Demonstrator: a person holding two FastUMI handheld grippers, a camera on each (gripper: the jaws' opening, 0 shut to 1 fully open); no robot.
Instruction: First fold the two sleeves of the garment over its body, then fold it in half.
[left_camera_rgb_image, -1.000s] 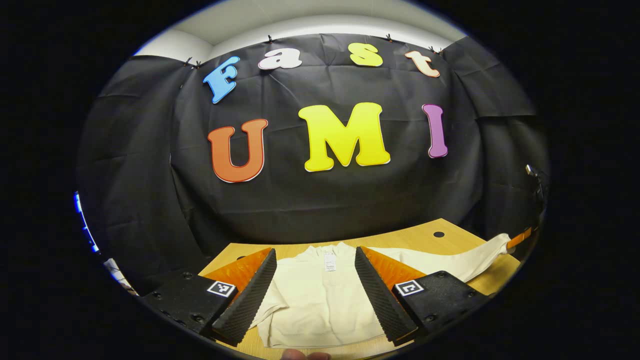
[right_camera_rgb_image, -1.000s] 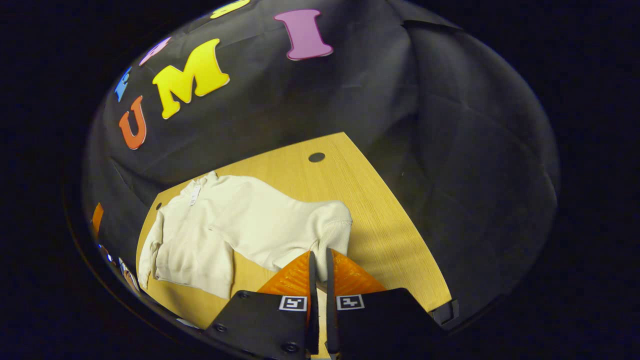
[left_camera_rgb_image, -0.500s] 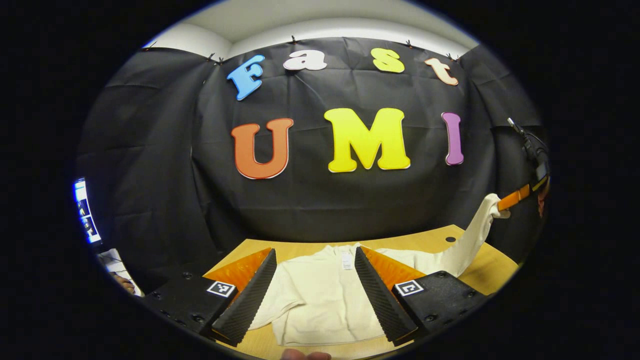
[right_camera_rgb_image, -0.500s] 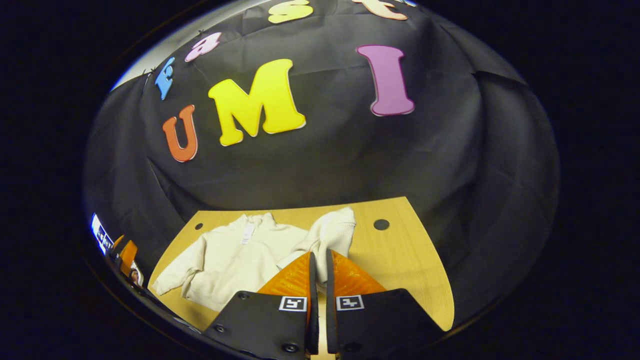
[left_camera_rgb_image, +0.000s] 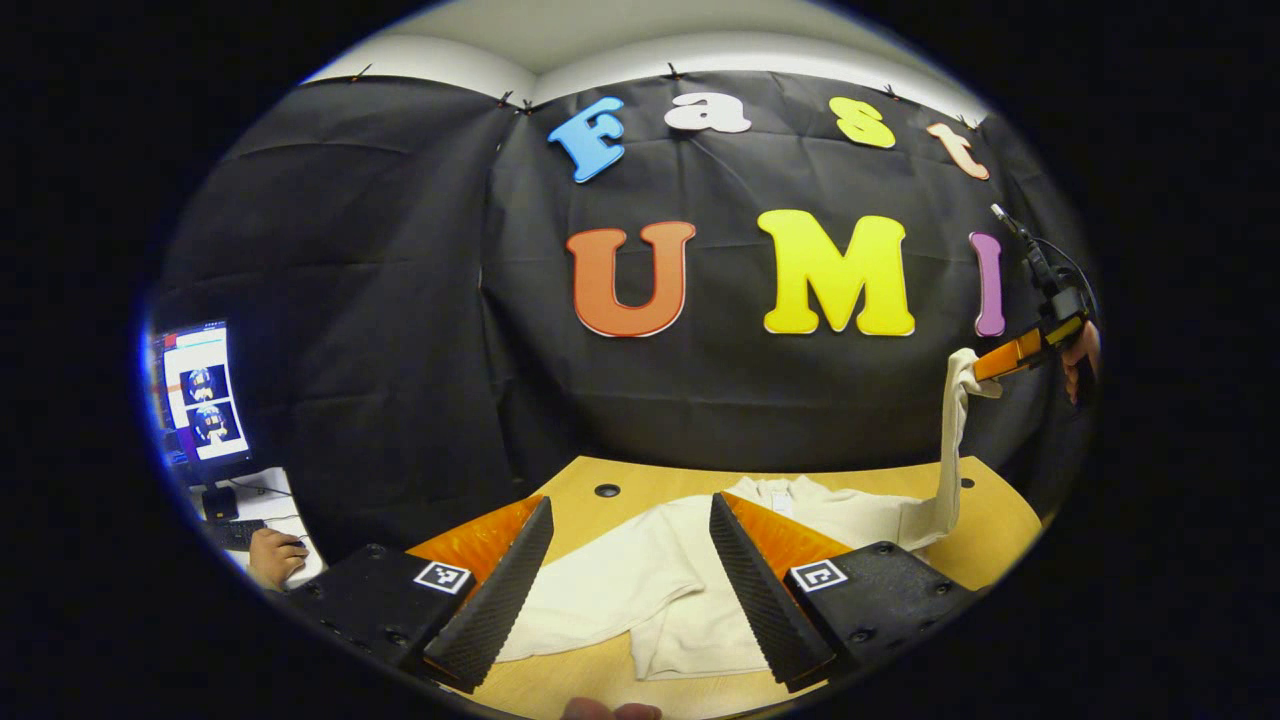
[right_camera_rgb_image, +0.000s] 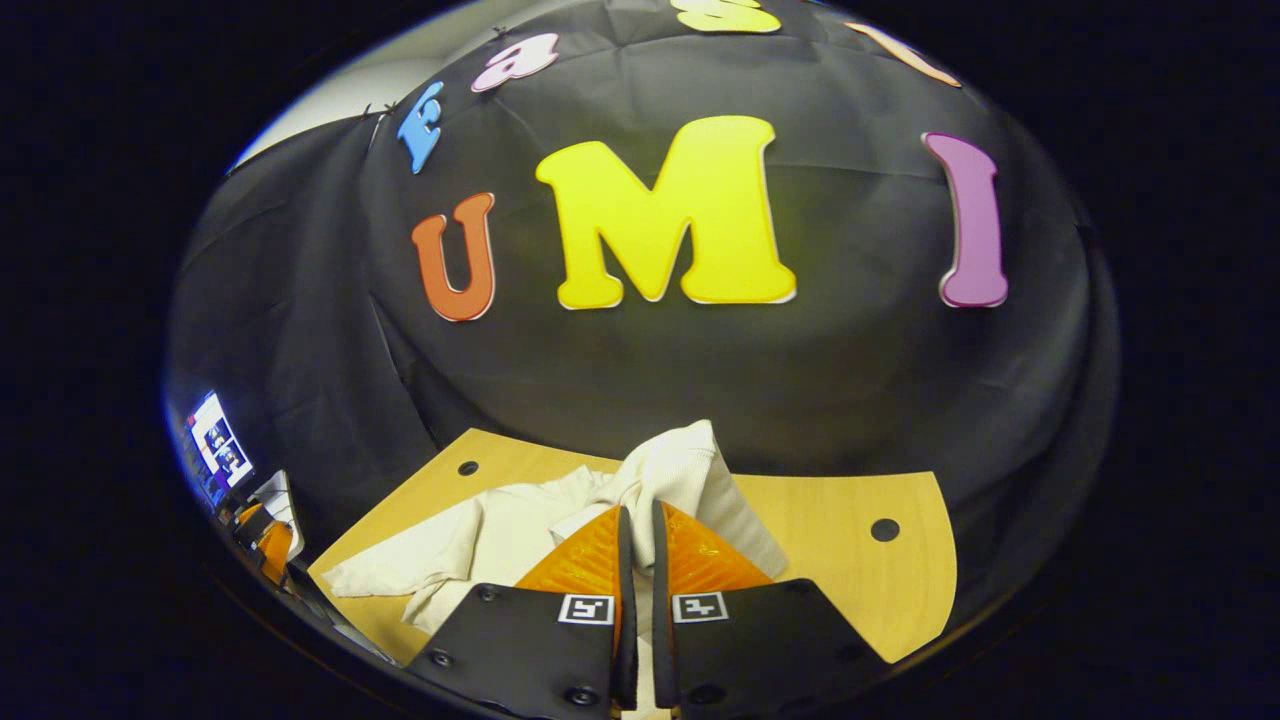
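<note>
Right gripper has its fingers clamped on the sleeve cuff, holding it high above the counter, the sleeve hanging down to the garment. The garment lies spread on the counter, its other sleeve out flat. Left gripper hovers over it, fingers wide apart, gripping nothing.
</note>
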